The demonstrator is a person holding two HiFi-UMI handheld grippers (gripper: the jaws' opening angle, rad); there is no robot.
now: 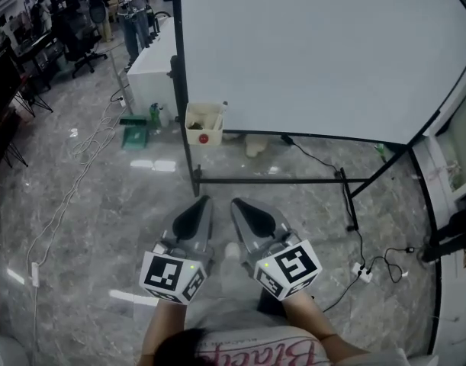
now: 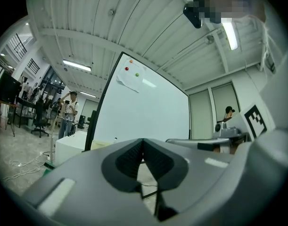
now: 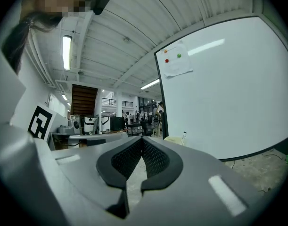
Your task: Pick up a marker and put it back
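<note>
Both grippers are held level and side by side in front of a large whiteboard [image 1: 316, 44] on a black stand. In the head view my left gripper [image 1: 200, 201] and right gripper [image 1: 236, 203] hang over the marble floor, some way short of the board. Each one's jaws meet at the tips with nothing between them, as the left gripper view [image 2: 143, 142] and the right gripper view [image 3: 143, 140] also show. A cream box [image 1: 204, 124] with a red dot hangs on the board's left post. No marker is plainly visible.
The stand's black foot bar [image 1: 271, 180] runs across the floor ahead. A power strip and cables [image 1: 364, 271] lie at right. A green object [image 1: 135, 134] and a white cabinet [image 1: 155, 71] stand at left. People and office chairs [image 1: 80, 36] are far back left.
</note>
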